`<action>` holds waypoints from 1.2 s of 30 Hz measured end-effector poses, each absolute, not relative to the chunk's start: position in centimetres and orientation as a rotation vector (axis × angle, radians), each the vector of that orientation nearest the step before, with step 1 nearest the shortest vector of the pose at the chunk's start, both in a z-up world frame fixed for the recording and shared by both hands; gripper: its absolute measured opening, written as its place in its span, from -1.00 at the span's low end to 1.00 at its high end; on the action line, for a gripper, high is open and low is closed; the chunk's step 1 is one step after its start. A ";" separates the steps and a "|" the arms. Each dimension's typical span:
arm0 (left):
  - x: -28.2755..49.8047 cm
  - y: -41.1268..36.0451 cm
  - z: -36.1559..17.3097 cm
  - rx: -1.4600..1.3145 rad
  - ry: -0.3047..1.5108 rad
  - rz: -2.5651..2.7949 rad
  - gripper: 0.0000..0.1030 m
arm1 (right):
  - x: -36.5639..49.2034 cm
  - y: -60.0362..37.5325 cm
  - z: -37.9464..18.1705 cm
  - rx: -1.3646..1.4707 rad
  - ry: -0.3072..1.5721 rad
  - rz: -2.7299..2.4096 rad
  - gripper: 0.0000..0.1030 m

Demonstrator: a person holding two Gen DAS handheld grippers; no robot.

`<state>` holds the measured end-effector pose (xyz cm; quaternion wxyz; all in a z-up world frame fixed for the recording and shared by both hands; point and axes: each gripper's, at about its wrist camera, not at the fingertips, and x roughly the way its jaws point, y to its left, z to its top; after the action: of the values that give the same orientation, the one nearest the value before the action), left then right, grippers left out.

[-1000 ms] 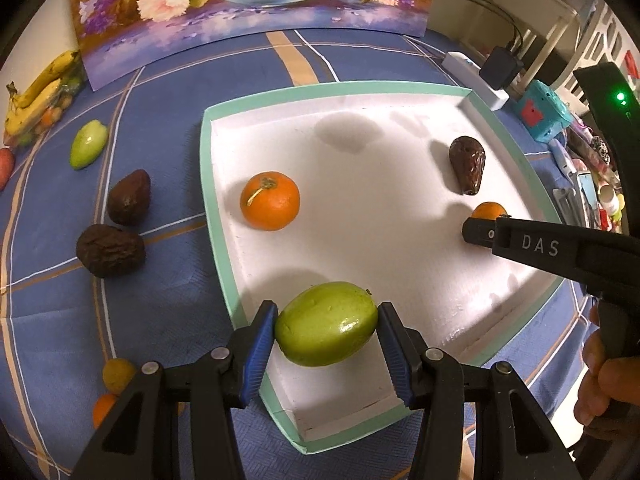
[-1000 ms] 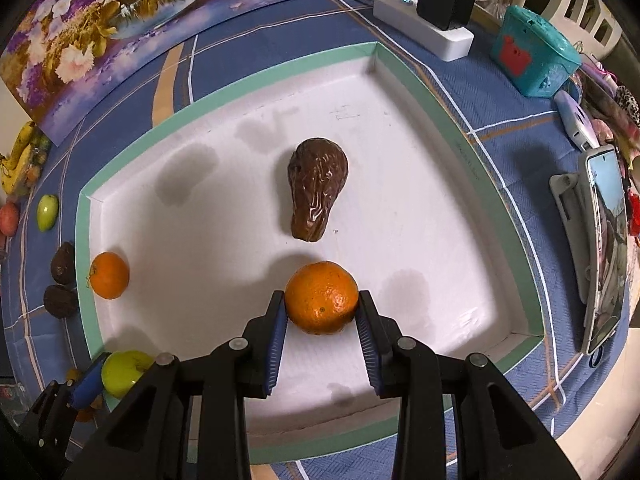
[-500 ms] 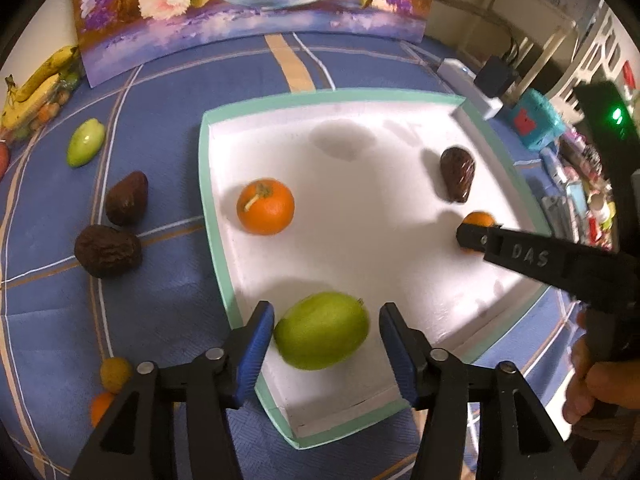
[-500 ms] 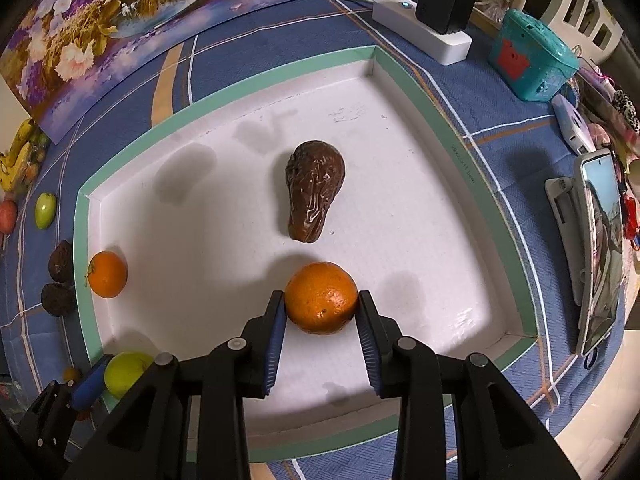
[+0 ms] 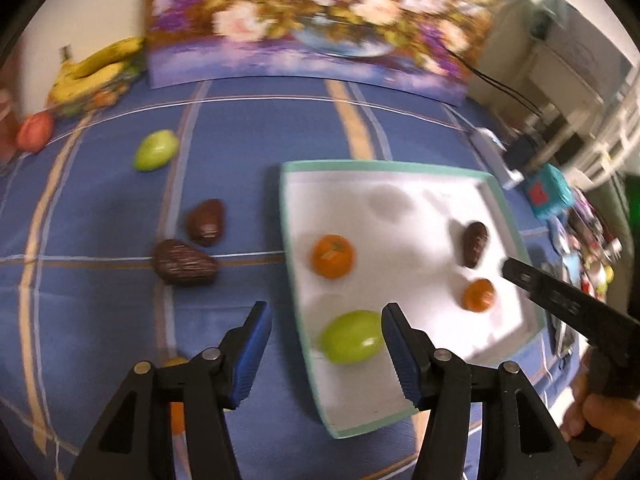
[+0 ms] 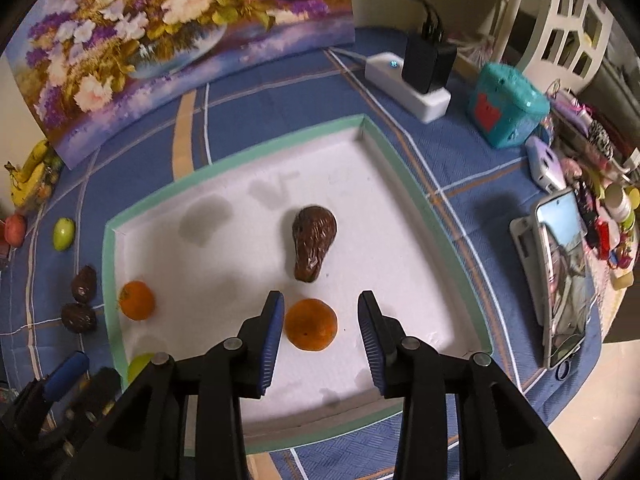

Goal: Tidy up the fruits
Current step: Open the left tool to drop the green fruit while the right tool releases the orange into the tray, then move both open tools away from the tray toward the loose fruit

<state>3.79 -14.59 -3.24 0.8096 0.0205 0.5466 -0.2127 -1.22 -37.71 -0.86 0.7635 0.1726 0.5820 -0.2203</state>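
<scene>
The white tray's [image 6: 394, 168] far half lies bare, while a brown avocado [image 6: 313, 247] and two oranges [image 6: 311, 330] crowd its near part.

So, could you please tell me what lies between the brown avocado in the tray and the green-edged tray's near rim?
In the right wrist view, an orange lies between the brown avocado and the tray rim.
</scene>
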 end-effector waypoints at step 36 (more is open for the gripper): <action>7.1 3.2 -0.5 -0.153 1.016 -0.025 1.00 | 1.9 -23.6 2.1 0.252 1.125 -0.203 0.75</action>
<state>7.07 3.21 -0.53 0.8709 -0.0731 0.4859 -0.0119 1.88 -23.56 2.11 0.8335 0.1189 0.5310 -0.0960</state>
